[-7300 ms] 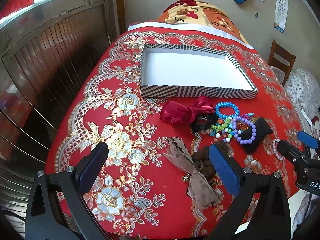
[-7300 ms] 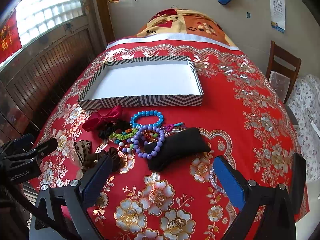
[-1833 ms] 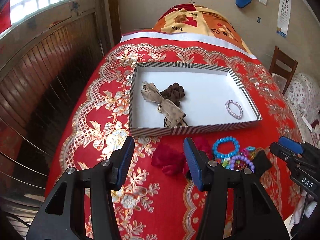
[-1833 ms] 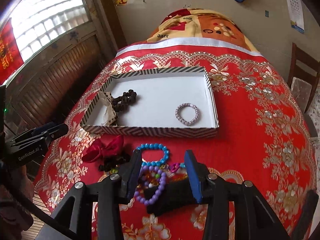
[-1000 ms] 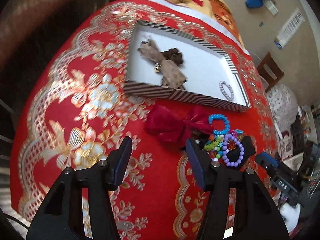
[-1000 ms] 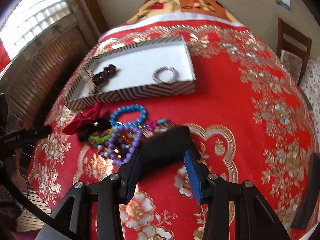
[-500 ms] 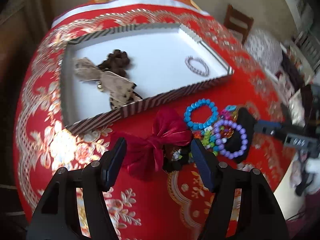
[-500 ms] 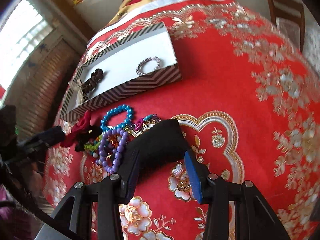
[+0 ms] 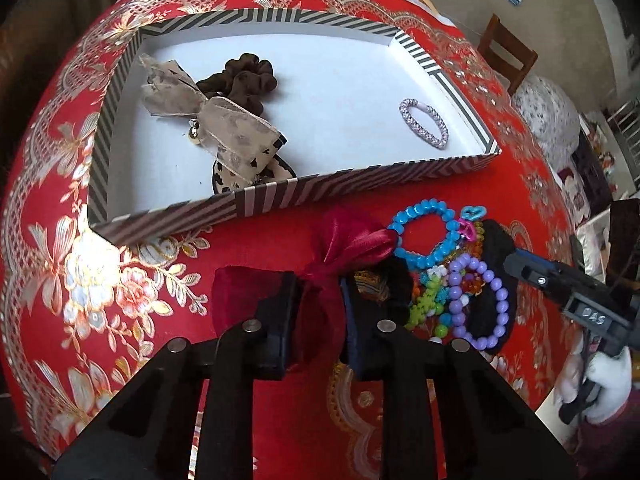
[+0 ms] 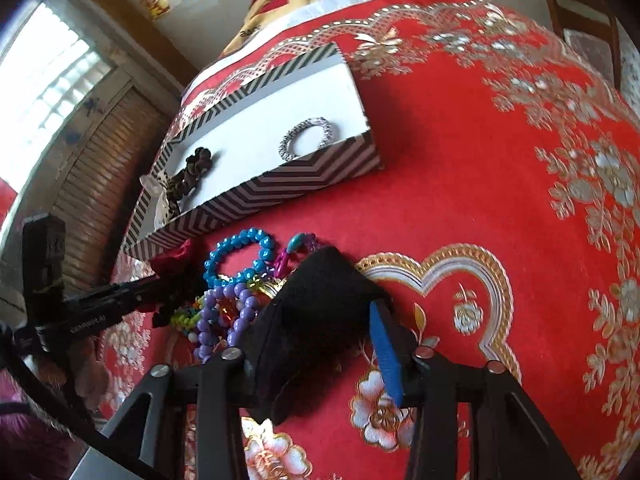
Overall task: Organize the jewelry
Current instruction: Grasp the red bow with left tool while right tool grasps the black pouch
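Jewelry sits heaped on the red tablecloth (image 9: 120, 280) below the striped box (image 9: 280, 196). Left gripper (image 9: 318, 300) pinches the red bow (image 9: 340, 252) at 6 o'clock. Right gripper (image 10: 316, 332), marked "DAS", clamps the black pouch (image 10: 316, 300) beside the purple beads (image 10: 240, 312).
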The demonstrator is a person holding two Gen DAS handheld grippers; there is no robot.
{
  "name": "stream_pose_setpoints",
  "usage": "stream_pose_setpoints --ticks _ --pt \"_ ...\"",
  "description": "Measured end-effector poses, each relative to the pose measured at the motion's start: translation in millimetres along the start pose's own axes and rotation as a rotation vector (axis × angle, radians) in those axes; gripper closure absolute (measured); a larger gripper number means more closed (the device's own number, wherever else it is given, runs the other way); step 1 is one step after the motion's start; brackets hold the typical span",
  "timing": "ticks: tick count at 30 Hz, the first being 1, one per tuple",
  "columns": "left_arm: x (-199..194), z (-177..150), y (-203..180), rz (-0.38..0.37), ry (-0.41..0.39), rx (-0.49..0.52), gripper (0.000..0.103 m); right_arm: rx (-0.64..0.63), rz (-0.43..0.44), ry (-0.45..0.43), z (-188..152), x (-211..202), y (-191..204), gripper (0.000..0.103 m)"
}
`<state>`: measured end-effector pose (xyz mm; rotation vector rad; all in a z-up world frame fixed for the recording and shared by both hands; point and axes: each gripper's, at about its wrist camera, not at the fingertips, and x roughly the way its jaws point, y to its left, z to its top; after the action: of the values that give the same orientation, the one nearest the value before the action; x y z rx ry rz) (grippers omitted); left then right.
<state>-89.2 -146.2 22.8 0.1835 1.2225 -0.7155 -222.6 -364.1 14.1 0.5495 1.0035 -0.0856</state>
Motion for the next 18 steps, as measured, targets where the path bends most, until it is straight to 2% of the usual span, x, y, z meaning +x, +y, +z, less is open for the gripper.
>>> stream_pose_setpoints --ticks 2,4,7,9,10,12,13,16,18 --pt "-3 -2 -2 0.006 -0.009 -0.007 0.086 -0.026 -0.01 -0.002 0 -1 1 0.082" --pt "-5 -3 -1 0.004 -0.014 -0.019 0.086 -0.061 -0.027 -0.009 0 -5 3 0.09" --pt "-8 -6 5 0.005 -0.018 -0.044 0.087 -0.101 -0.075 -0.021 2 -10 3 0.091" --pt "-9 -7 8 0.006 -0.02 -0.062 0.087 -0.084 -0.053 -0.008 5 -14 0 0.091" --pt "-10 -8 9 0.006 -0.021 -0.072 0.087 -0.067 -0.062 0.003 6 -15 0 0.09" --pt "-11 -9 10 0.008 -0.025 -0.083 0.087 -0.046 -0.072 0.01 4 -16 1 0.072" --pt "-12 -10 11 0.009 -0.028 -0.086 0.087 -0.03 -0.065 0.012 3 -16 1 0.059" --pt "-17 -12 13 0.014 -0.038 -0.095 0.087 0.044 -0.029 0.045 -2 -10 0 0.059" --pt "-18 -13 13 0.015 -0.037 -0.1 0.087 0.048 -0.024 0.046 -1 -4 5 0.059"
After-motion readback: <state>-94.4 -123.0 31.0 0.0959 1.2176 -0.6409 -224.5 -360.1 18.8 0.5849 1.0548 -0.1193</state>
